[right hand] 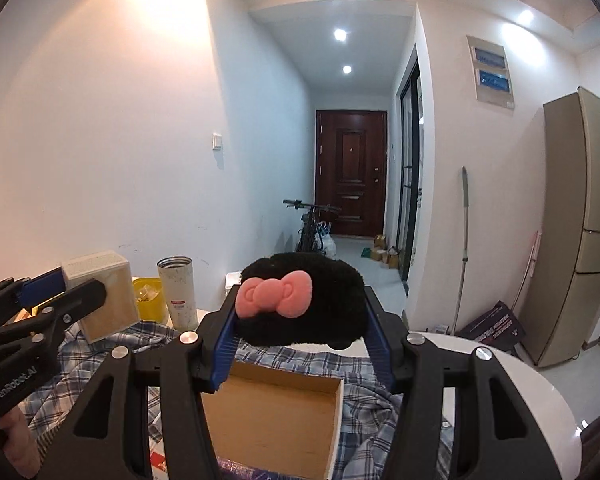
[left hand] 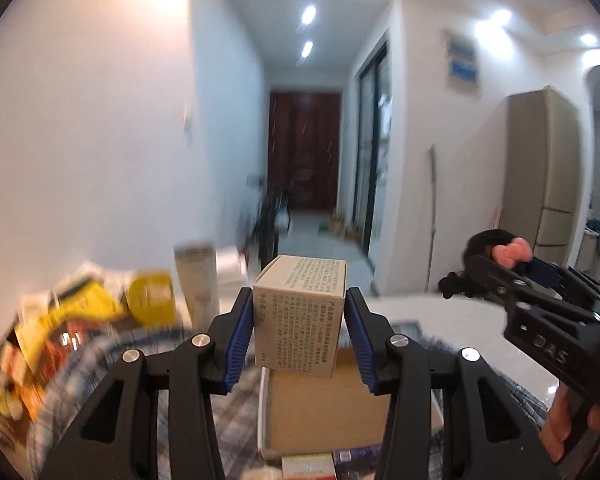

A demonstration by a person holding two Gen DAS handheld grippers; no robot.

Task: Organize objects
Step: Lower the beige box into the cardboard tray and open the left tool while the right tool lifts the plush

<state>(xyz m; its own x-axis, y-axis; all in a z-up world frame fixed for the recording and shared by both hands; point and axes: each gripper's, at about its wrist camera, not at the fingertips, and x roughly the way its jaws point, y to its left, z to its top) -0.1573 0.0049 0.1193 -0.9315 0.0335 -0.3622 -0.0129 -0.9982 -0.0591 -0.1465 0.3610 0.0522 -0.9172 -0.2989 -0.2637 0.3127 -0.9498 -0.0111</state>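
Observation:
My left gripper (left hand: 299,330) is shut on a small beige printed carton (left hand: 300,312) and holds it above an open shallow cardboard box (left hand: 328,412). My right gripper (right hand: 302,334) is shut on a black fluffy item with a pink bow (right hand: 300,300), held above the same cardboard box (right hand: 276,416). The right gripper also shows in the left wrist view (left hand: 512,276) at the right, with the black fluffy item (left hand: 488,252). The left gripper with its carton (right hand: 100,292) shows at the left of the right wrist view.
A checked cloth (right hand: 100,360) covers a white round table (right hand: 540,400). A white tumbler (right hand: 178,292), a yellow container (right hand: 150,296) and blurred yellow packets (left hand: 80,320) stand at the left. A fridge (right hand: 580,220), a mop and a hallway lie beyond.

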